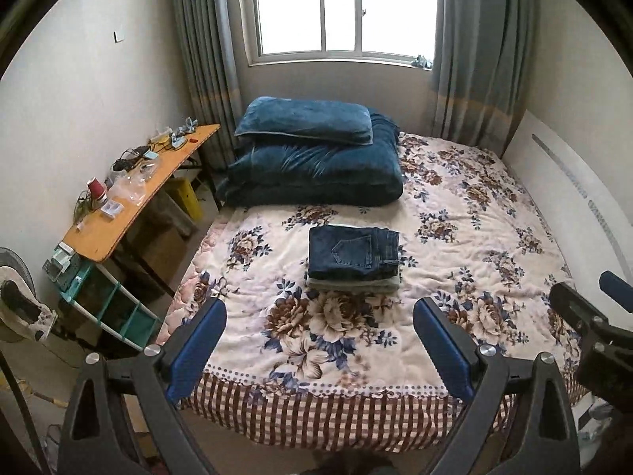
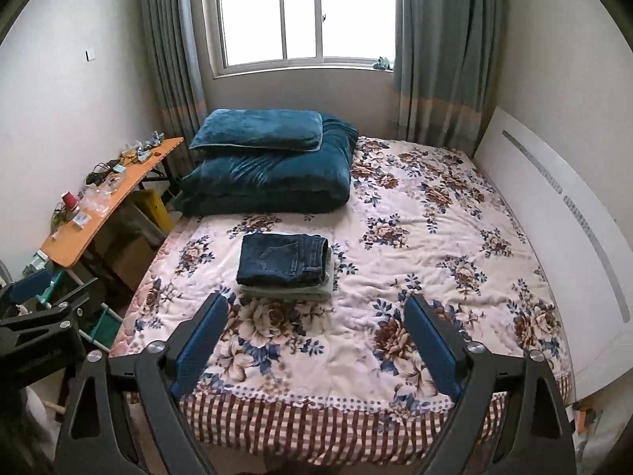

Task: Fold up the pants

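Observation:
Folded dark blue jeans [image 1: 353,252] lie on top of a folded grey-green garment [image 1: 352,284] in the middle of the floral bed cover [image 1: 474,213]. The stack also shows in the right wrist view [image 2: 283,258]. My left gripper [image 1: 319,310] is open and empty, held above the foot of the bed, short of the stack. My right gripper [image 2: 316,308] is open and empty, at the same height, to the right of the stack. The right gripper's body shows at the right edge of the left wrist view [image 1: 593,328].
A blue pillow [image 1: 308,118] rests on a folded blue quilt [image 1: 316,170] at the bed's far left. A cluttered orange side table [image 1: 130,198] stands left of the bed. A white headboard [image 2: 554,229] runs along the right. A window [image 1: 340,8] with curtains is behind.

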A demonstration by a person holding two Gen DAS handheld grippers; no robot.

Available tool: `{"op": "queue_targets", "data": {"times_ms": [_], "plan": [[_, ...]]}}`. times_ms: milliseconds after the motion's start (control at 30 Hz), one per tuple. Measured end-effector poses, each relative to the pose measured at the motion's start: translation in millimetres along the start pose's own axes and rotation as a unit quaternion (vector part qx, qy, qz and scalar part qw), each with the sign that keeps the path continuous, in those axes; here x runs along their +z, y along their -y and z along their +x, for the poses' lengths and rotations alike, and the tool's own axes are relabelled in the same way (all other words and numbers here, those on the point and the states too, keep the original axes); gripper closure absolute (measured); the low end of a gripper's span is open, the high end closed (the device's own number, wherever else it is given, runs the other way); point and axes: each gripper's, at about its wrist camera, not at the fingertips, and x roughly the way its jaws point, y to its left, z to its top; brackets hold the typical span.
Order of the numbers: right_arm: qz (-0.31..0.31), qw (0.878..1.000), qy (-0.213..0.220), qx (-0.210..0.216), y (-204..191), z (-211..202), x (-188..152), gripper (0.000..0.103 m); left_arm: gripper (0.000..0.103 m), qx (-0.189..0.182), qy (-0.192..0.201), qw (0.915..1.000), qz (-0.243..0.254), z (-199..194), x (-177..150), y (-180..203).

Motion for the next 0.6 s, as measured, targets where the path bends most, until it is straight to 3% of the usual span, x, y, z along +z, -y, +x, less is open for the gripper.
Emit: {"op": "queue_targets", "data": {"times_ms": [300, 400, 600], "plan": [[0.005, 1.0, -0.009, 0.012, 7.6, -10.2, 4.0, 0.004, 0.006, -0.008, 0.003, 0.9999, -0.013, -5.1, -4.1, 0.9], [0.005, 1.0, -0.01, 0.006, 10.8, -1.8, 5.5, 0.002, 0.0, -0.015, 0.003, 0.9997, -0.017, 5.5, 1.3, 0.2], [0.011, 1.0, 0.004, -0.015, 15.9, 25.0, 13.8, 0.001, 0.0, 0.005, 0.012, 0.9999, -0.005, 37.5, 13.7, 4.5]]}}
